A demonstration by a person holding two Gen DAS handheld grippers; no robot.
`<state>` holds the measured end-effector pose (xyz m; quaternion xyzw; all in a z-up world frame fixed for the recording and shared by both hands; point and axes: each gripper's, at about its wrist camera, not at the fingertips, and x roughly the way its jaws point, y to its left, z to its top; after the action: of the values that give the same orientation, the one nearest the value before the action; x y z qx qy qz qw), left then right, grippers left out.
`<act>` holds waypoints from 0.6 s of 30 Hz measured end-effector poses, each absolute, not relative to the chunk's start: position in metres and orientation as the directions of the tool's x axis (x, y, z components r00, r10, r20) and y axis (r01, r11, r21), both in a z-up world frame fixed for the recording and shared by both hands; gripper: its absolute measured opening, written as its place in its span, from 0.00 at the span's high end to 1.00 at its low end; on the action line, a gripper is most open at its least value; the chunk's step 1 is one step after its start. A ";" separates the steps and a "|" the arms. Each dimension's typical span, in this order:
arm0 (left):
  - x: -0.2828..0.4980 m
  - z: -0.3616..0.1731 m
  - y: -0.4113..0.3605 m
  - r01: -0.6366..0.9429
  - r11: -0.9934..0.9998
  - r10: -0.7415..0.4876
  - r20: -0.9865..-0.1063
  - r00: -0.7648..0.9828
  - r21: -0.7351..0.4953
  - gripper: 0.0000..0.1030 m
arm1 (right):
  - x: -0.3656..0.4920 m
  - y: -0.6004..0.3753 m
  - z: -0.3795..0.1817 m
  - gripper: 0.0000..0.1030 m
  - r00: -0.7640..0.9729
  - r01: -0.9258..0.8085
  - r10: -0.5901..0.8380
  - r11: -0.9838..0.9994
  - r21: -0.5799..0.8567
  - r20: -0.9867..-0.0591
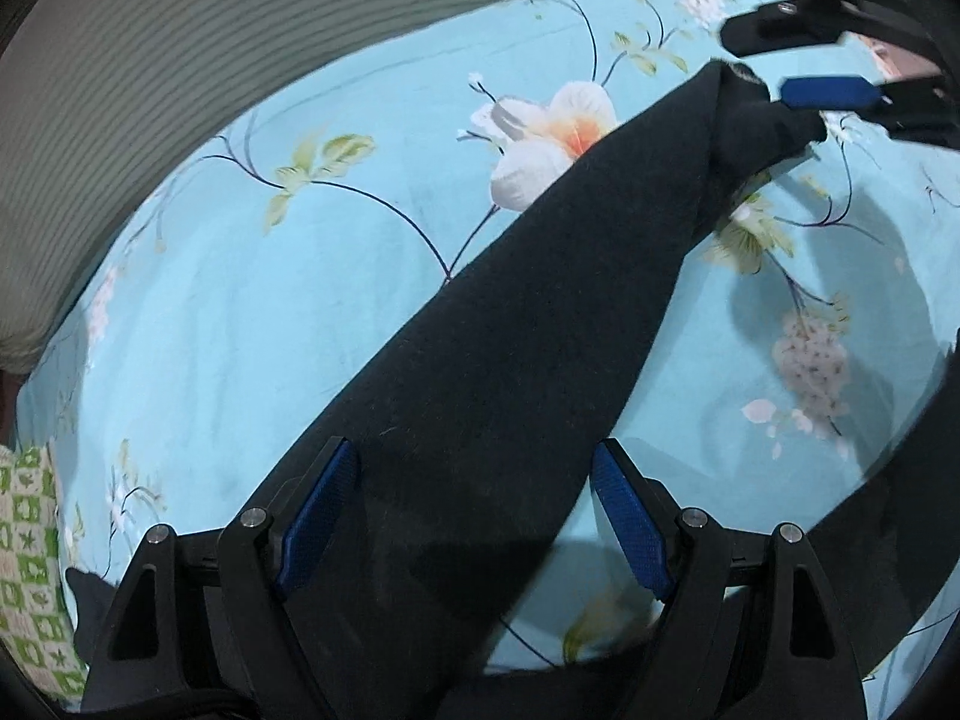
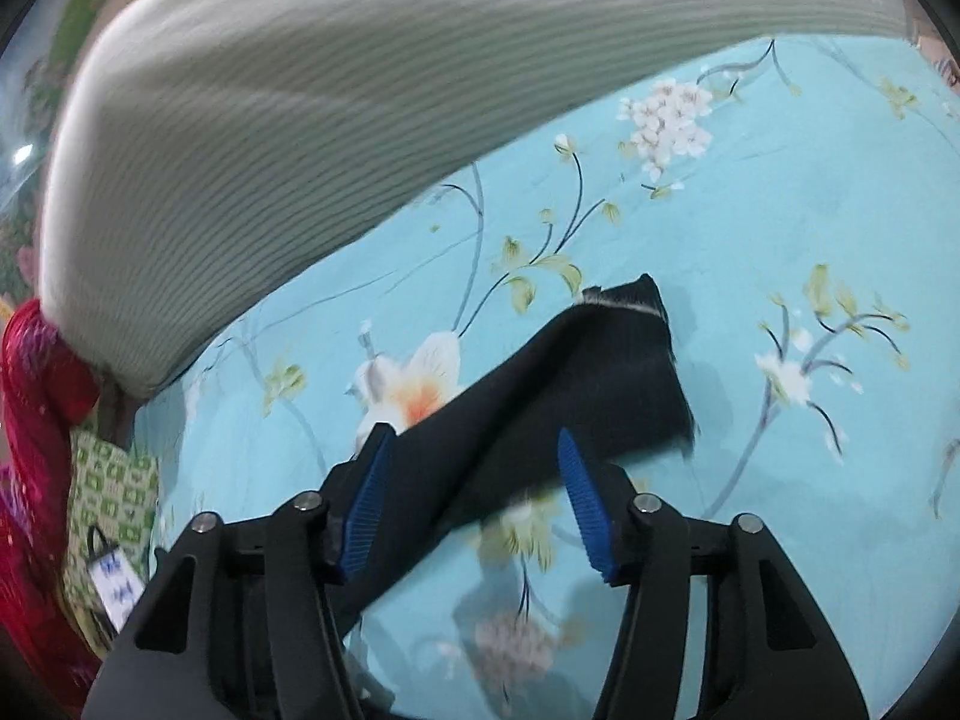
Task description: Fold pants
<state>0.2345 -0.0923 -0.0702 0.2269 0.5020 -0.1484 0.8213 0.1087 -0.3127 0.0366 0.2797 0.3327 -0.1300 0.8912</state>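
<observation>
Dark pants [image 1: 510,330] lie as one long narrow strip across a light-blue floral bedsheet [image 1: 240,330]. In the left wrist view the strip runs from between the fingers of my left gripper [image 1: 474,450] up to the top right. Its jaws stand wide, and the flat cloth between the blue pads [image 1: 318,516] is not squeezed. My right gripper [image 1: 759,63] is at the strip's far end. In the right wrist view the pants [image 2: 570,384] cross diagonally between the fingers of my right gripper [image 2: 474,432]. A gap shows beside its right pad [image 2: 585,510]. The end with a pale inner band [image 2: 624,303] lies beyond.
A large off-white ribbed pillow [image 2: 270,120] lies along the far side of the bed. A green-and-white checked cloth [image 2: 114,498] and a red cloth [image 2: 36,420] sit at the left edge. Open sheet [image 2: 810,210] stretches to the right of the pants.
</observation>
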 end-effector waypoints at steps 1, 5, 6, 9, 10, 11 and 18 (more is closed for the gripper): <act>0.236 -0.073 -0.092 0.480 0.849 -0.020 -0.894 0.448 0.221 0.21 | 0.113 -0.317 0.035 0.49 0.740 0.427 -0.043 0.802 0.418 -0.672; 0.237 -0.079 -0.087 0.504 0.842 -0.050 -0.902 0.429 0.193 0.24 | 0.132 -0.334 0.026 0.56 0.721 0.454 -0.024 0.771 0.446 -0.693; 0.237 -0.079 -0.086 0.507 0.843 -0.060 -0.905 0.421 0.180 0.25 | 0.135 -0.336 0.024 0.57 0.717 0.459 -0.020 0.766 0.451 -0.697; 0.240 -0.078 -0.077 0.520 0.845 -0.104 -0.914 0.393 0.127 0.36 | 0.144 -0.346 0.016 0.70 0.706 0.482 -0.010 0.740 0.470 -0.708; 0.242 -0.077 -0.074 0.524 0.844 -0.118 -0.915 0.385 0.112 0.43 | 0.146 -0.349 0.015 0.77 0.708 0.484 -0.005 0.732 0.480 -0.706; 0.244 -0.075 -0.070 0.527 0.844 -0.133 -0.916 0.378 0.095 0.49 | 0.146 -0.352 0.015 0.81 0.711 0.485 -0.001 0.724 0.490 -0.703; 0.254 -0.066 -0.048 0.555 0.830 -0.263 -0.916 0.302 -0.055 0.91 | 0.136 -0.350 0.026 0.93 0.734 0.466 0.003 0.725 0.507 -0.679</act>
<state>0.2542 -0.0483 -0.0659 0.1375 0.5317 -0.2571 0.7951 0.1359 -0.3495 0.0258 0.3459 0.3391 -0.1340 0.8645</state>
